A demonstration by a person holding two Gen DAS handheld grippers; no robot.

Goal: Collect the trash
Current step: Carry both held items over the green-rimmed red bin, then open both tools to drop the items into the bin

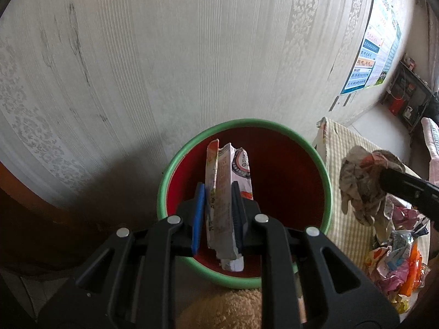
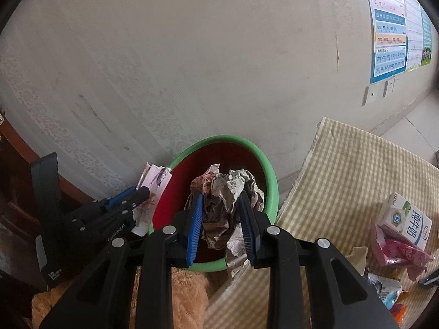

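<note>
the left tongs [image 1: 218, 213] are gripping a flattened carton [image 1: 225, 192] and the right tongs [image 2: 221, 227] are clenching crumpled paper [image 2: 227, 192], both hanging over the green-rimmed bin [image 1: 328, 181]; the next move is likely releasing both inside, clear of its rim.

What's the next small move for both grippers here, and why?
Probably open the left gripper first. It is shut on a flattened carton that hangs over the bin's red inside, so it should drop straight in. The right gripper holds crumpled paper over the same bin and can let go next.
</note>
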